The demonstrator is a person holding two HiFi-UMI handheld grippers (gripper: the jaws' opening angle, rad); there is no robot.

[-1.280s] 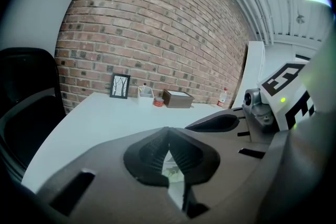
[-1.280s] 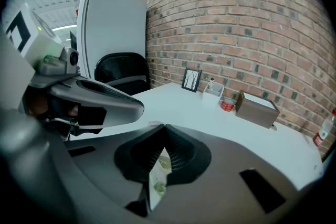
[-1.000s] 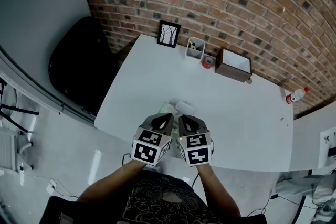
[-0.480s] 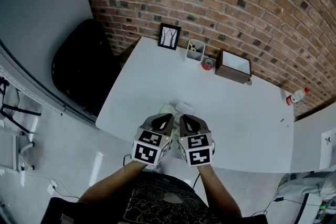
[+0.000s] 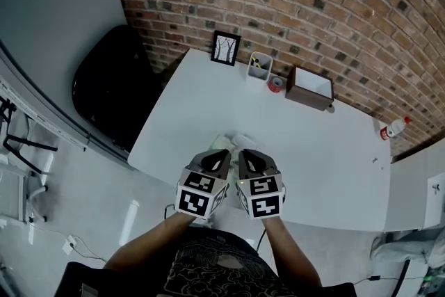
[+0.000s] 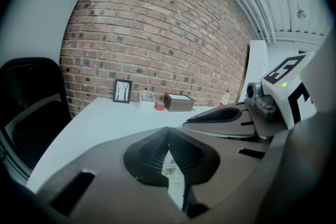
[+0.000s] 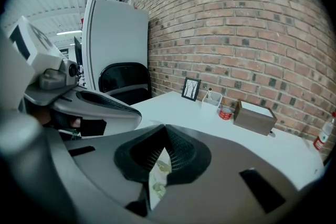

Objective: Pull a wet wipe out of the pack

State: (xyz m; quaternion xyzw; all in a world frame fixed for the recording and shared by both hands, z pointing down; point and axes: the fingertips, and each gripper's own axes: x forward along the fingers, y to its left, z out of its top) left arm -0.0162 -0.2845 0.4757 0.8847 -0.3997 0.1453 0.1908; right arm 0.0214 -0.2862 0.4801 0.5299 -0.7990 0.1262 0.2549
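Observation:
The wet wipe pack (image 5: 233, 142) lies on the white table (image 5: 327, 156) near its front edge, pale with green print, mostly hidden behind both grippers. My left gripper (image 5: 221, 156) and right gripper (image 5: 247, 154) hover side by side just in front of it, their tips over its near end. In the left gripper view the left gripper (image 6: 168, 135) has its jaws meeting at the tips, holding nothing; a sliver of the pack (image 6: 170, 166) shows below. The right gripper (image 7: 165, 137) is likewise shut and empty, with the pack (image 7: 157, 178) seen through the slit.
Along the brick wall at the table's far edge stand a framed picture (image 5: 224, 47), a white pen cup (image 5: 259, 66), a red tape roll (image 5: 276, 83) and a brown box (image 5: 309, 87). A bottle (image 5: 393, 127) sits far right. A black chair (image 5: 111, 87) is left of the table.
The view has shifted slightly; both grippers stay side by side over the near end of the pack, still shut.

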